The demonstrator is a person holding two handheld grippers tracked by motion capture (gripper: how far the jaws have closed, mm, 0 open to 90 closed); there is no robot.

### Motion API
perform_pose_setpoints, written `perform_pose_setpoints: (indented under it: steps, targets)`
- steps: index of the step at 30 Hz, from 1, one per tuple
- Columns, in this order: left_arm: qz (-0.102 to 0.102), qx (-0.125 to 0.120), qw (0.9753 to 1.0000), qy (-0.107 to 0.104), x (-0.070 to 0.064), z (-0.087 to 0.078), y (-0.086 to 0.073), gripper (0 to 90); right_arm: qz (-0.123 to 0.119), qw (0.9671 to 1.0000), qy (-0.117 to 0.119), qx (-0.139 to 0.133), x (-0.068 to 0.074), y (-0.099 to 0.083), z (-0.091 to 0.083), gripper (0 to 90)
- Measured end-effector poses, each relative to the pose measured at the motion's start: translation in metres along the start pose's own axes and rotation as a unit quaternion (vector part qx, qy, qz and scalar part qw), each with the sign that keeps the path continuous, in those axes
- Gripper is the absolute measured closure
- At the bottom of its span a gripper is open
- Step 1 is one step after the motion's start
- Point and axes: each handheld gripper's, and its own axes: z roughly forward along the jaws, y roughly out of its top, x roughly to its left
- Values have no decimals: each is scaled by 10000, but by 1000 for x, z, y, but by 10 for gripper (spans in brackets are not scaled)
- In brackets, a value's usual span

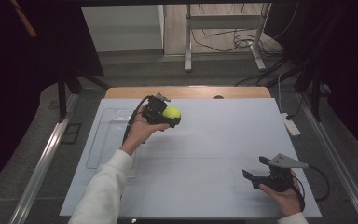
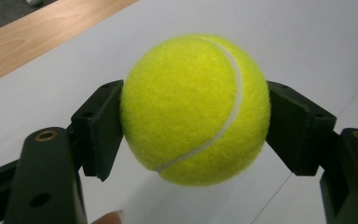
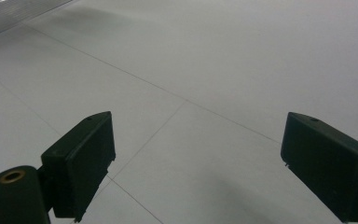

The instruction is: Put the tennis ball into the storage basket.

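Observation:
A yellow-green tennis ball (image 1: pixel 171 112) is held above the white table top (image 1: pixel 214 135) at the back left, with my left gripper (image 1: pixel 168 115) shut on it. In the left gripper view the ball (image 2: pixel 196 109) sits squeezed between both black pads (image 2: pixel 100 128), clear of the surface. My right gripper (image 1: pixel 257 169) rests low near the front right corner, jaws wide apart with nothing between them. The right gripper view has its gripper (image 3: pixel 196 168) open over bare white table.
A clear shallow tray (image 1: pixel 103 140) lies on the left side of the table. A wooden edge (image 1: pixel 186 92) runs along the back. A white power strip (image 1: pixel 291 125) hangs off the right edge. Cables and a metal frame (image 1: pixel 223 37) stand on the floor beyond.

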Motion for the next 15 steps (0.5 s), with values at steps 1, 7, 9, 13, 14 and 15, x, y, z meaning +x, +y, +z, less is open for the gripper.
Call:
perform_pose_setpoints:
  steps: [1, 7, 9, 13, 14, 15]
  targets:
    - [-3, -11, 10000, 6, 0, -1, 0, 268, -2, 10000, -2, 2, 0, 0, 0, 98]
    - [2, -71, 10000, 36, 0, -5, 0, 268, 1, 10000, -5, 5, 0, 0, 0, 98]
    - [7, -86, 10000, 43, 0, -6, -1, 269, -4, 10000, -6, 3, 0, 0, 0, 98]
    - [22, -123, 9999, 66, 0, -9, -1, 268, 4, 10000, -6, 2, 0, 0, 0, 98]
    - [22, -123, 9999, 66, 0, -9, -1, 268, 5, 10000, -7, 2, 0, 0, 0, 98]
    - [24, -130, 9999, 67, 0, -10, -1, 268, 5, 10000, -7, 2, 0, 0, 0, 98]
